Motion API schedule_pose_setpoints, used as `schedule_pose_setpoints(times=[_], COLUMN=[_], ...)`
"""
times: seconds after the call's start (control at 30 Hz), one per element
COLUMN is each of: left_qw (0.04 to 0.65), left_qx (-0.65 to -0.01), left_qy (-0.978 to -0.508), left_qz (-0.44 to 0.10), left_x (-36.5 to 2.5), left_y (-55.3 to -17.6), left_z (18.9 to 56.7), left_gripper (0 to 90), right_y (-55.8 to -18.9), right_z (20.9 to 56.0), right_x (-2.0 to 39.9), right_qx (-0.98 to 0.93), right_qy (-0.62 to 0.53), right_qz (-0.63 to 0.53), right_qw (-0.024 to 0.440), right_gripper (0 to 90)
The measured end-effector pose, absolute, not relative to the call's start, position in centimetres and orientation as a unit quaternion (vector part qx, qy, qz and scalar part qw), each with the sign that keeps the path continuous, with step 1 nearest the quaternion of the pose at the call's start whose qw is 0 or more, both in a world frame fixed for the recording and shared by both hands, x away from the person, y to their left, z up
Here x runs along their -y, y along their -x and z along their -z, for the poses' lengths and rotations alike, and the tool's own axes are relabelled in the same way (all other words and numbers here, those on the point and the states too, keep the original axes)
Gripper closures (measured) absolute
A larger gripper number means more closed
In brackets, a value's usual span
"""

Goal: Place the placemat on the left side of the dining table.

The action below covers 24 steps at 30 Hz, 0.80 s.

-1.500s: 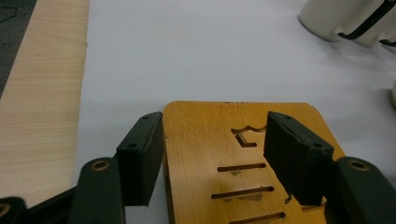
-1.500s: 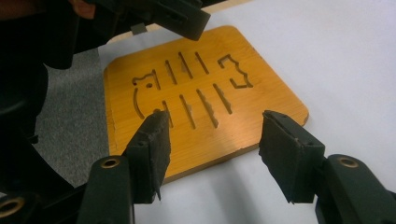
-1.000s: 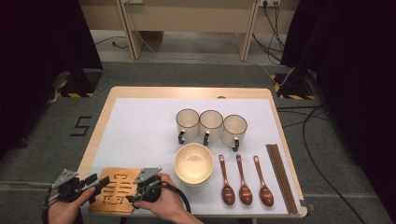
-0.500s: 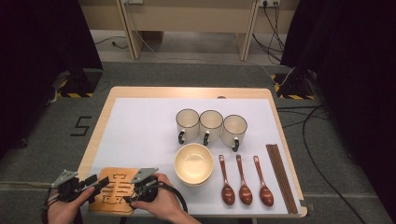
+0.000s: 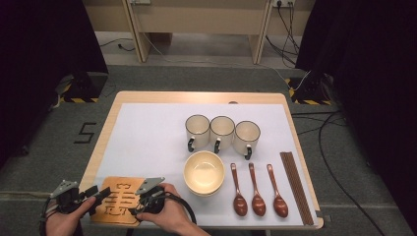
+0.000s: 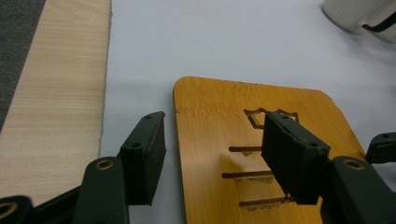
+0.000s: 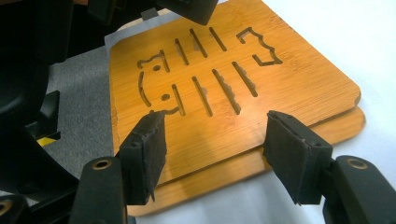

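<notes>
Two bamboo trivets (image 7: 233, 88) lie stacked at the table's (image 5: 196, 97) near left corner, the upper one shifted slightly off the lower, so its edge overhangs just ahead of your right gripper (image 7: 224, 154). Both tools are spread and hold nothing: your left gripper (image 6: 215, 154) straddles the stack's left edge, one jaw over the white sheet (image 6: 210, 42), one over the wood. The right is probably better placed; its jaws bracket the exposed top edge, which runs across them, not along.
</notes>
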<state>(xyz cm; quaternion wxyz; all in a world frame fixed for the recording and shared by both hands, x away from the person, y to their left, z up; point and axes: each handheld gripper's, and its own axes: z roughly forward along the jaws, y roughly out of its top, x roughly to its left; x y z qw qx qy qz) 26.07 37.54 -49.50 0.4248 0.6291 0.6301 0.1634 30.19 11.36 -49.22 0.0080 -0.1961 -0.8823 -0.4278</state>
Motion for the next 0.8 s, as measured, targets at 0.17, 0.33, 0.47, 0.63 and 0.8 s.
schedule_pose_setpoints(times=[0.17, 0.33, 0.47, 0.63, 0.8], left_qw=[0.417, 0.418, 0.425, 0.474, 0.530], left_qx=[-0.642, -0.648, -0.657, -0.650, -0.640], left_qy=[-0.624, -0.618, -0.603, -0.574, -0.543], left_qz=[-0.157, -0.153, -0.153, -0.154, -0.116], left_x=[-37.8, -37.9, -38.0, -38.3, -37.9], left_y=[-26.0, -26.0, -25.9, -25.6, -25.4], left_z=[49.6, 49.7, 49.3, 47.8, 46.8], left_gripper=[39.5, 41.2, 44.9, 50.6, 56.5], right_y=[-30.0, -30.0, -30.0, -30.1, -30.1], right_z=[49.3, 49.4, 49.4, 49.4, 49.5], right_x=[-12.0, -12.3, -12.3, -12.2, -12.1], right_qx=[0.883, 0.885, 0.884, 0.887, 0.887], right_qy=[0.194, 0.186, 0.189, 0.178, 0.175], right_qz=[0.427, 0.428, 0.428, 0.427, 0.428], right_qw=[0.007, 0.003, 0.007, -0.002, -0.001], right_gripper=[38.2, 37.6, 37.3, 36.7, 36.9])
